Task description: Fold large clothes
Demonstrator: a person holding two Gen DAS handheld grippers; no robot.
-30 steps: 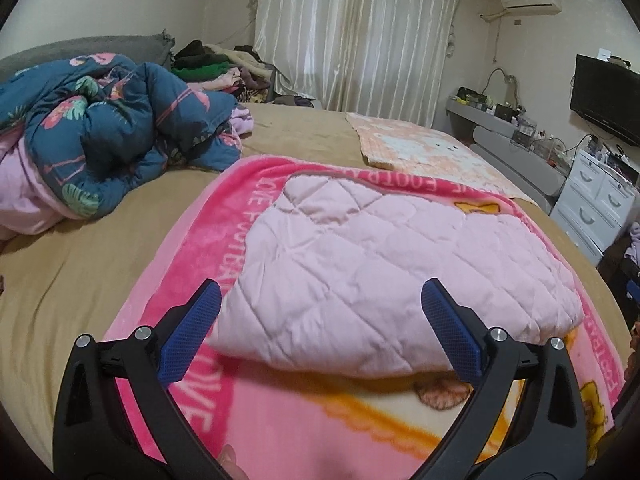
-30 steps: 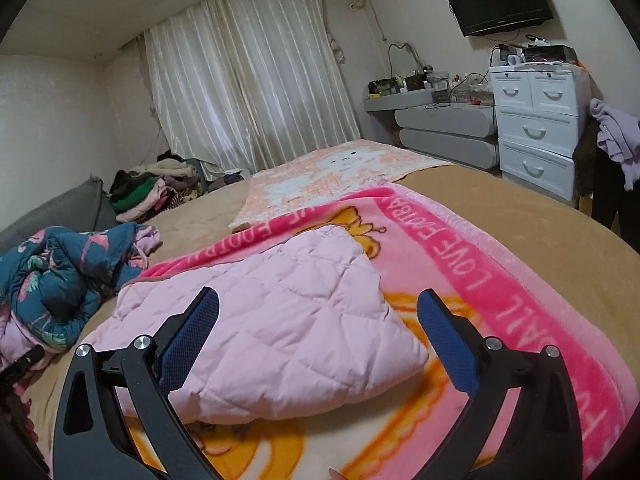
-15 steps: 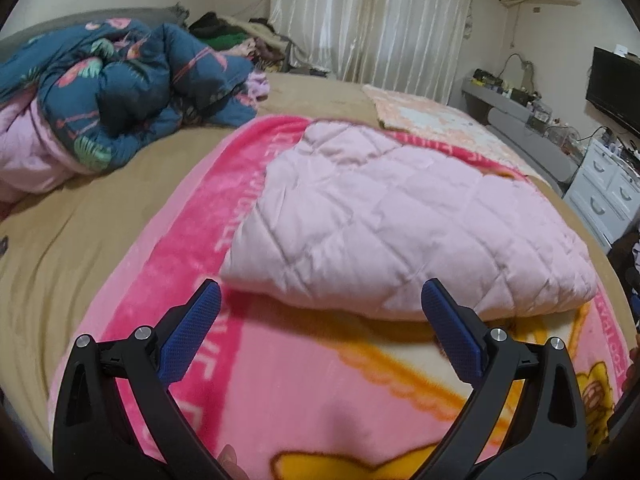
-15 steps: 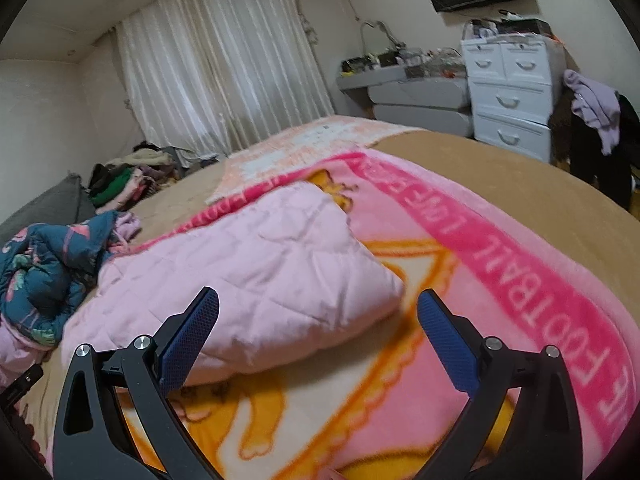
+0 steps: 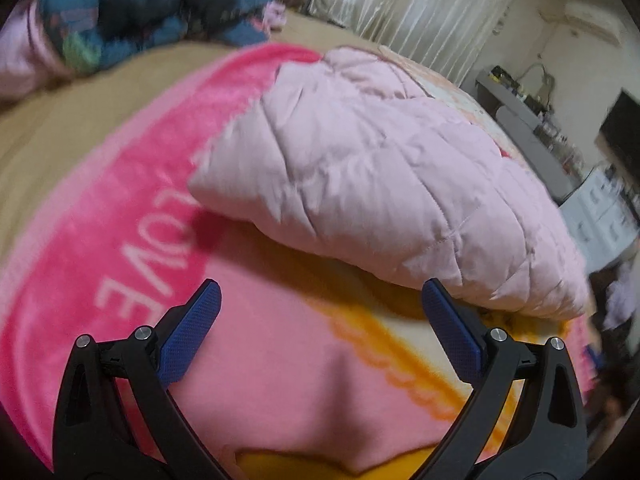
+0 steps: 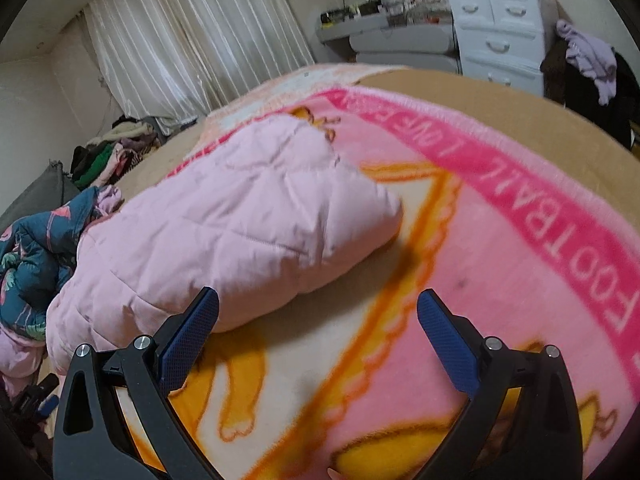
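Note:
A pale pink quilted garment [image 5: 380, 168] lies folded into a thick pad on a pink and yellow printed blanket [image 5: 132, 216]. It also shows in the right wrist view [image 6: 224, 232], on the same blanket [image 6: 520, 248]. My left gripper [image 5: 320, 300] is open and empty, low over the blanket just short of the garment's near edge. My right gripper [image 6: 318, 306] is open and empty, its left finger [image 6: 192, 332] close to the garment's near edge.
A crumpled dark blue floral duvet [image 5: 132, 8] lies at the bed's far left, also in the right wrist view [image 6: 32, 256]. A clothes pile [image 6: 116, 148] sits by the curtains. White drawers [image 6: 500, 36] and draped clothes [image 6: 592, 60] stand beyond the tan bed.
Both grippers have dropped lower and closer to the blanket and the garment's near edge. Both stayed open and empty. The garment has not moved.

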